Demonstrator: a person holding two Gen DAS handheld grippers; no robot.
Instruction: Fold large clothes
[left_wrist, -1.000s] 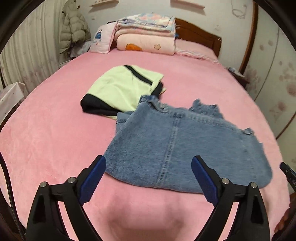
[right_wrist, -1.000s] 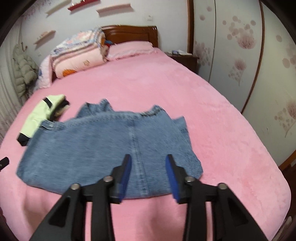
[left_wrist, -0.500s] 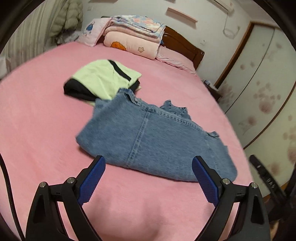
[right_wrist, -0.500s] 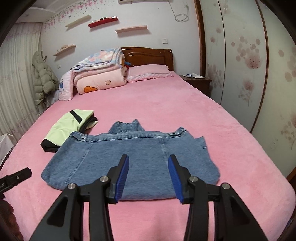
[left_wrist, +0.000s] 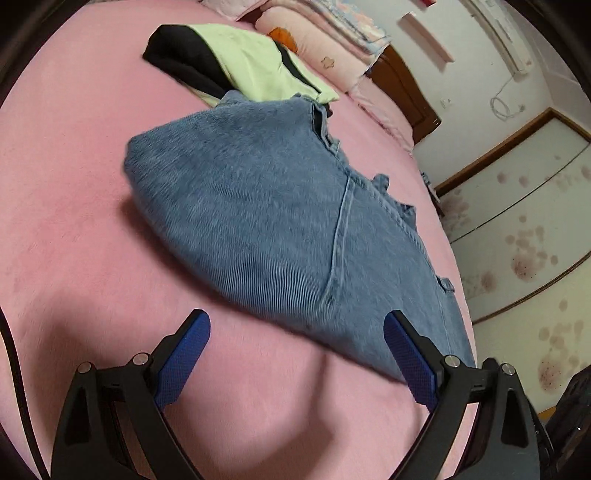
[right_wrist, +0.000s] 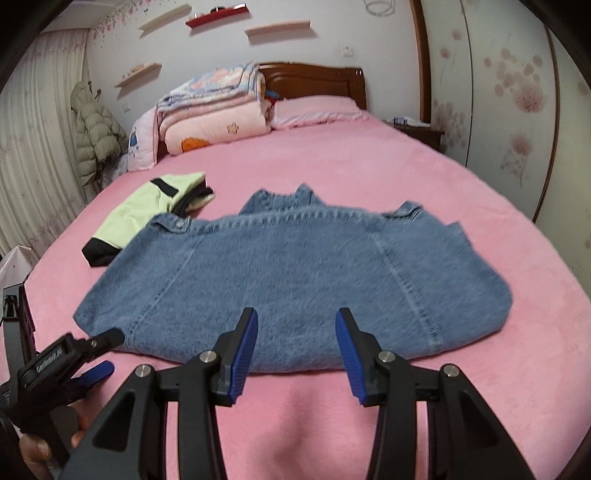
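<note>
A folded blue denim jacket (right_wrist: 295, 273) lies flat on the pink bed (right_wrist: 443, 184), its folded edge toward me. My right gripper (right_wrist: 297, 317) hovers just before the middle of that edge, jaws partly apart with nothing between them. My left gripper (left_wrist: 295, 325) stands wide open and low over the bed, tilted, at the near left edge of the denim jacket (left_wrist: 295, 229); its pads hold nothing. In the right wrist view the left gripper (right_wrist: 112, 350) shows at lower left, a hand behind it.
A folded pale-green and black garment (right_wrist: 147, 210) lies just beyond the jacket's left corner. Folded quilts (right_wrist: 218, 114) and a pillow (right_wrist: 317, 109) are stacked by the wooden headboard (right_wrist: 314, 79). A puffer coat (right_wrist: 96, 133) hangs at left; a bedside table (right_wrist: 417, 131) stands at right.
My left gripper has dropped close to the bed and rolled, so the jacket now looms large and slanted. My right gripper has come nearer the jacket's front edge. Neither gripper's jaws have changed.
</note>
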